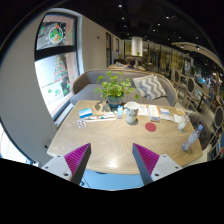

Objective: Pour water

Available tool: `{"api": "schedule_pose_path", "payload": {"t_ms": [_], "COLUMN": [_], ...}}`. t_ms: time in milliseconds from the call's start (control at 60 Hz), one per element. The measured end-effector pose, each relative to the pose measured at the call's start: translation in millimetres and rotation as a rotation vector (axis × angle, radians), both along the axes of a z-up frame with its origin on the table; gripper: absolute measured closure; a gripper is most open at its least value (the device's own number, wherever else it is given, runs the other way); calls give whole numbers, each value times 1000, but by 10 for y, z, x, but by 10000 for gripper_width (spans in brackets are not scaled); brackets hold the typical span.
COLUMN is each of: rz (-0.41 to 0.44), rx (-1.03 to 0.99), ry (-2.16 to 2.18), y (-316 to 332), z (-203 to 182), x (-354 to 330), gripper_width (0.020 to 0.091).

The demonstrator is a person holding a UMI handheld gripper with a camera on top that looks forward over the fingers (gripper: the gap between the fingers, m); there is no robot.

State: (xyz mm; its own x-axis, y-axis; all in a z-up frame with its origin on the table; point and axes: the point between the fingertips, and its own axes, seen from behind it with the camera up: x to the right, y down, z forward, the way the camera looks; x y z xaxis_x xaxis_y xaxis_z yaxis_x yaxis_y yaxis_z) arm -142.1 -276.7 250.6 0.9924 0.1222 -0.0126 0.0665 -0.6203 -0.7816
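Claw [113, 160] open, empty, low in frame; cup [131, 112] at frame centre on bench [110, 145]. Approach straight, centre fingers.

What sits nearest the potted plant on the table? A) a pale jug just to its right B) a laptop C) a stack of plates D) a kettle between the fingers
A: a pale jug stands right beside the potted plant on the far part of the table, well beyond the open gripper, whose fingers hold nothing.
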Motion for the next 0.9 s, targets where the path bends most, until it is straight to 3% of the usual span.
{"api": "schedule_pose_path", "payload": {"t_ms": [317,700,900], "rz": [-127,-375,-342], "rx": [2,24,70], "ry": [-48,-40,-71], "y": [8,138,550], "z": [-325,-1026,-1307], "x": [1259,3929,4771], "gripper_width": [254,250,256]}}
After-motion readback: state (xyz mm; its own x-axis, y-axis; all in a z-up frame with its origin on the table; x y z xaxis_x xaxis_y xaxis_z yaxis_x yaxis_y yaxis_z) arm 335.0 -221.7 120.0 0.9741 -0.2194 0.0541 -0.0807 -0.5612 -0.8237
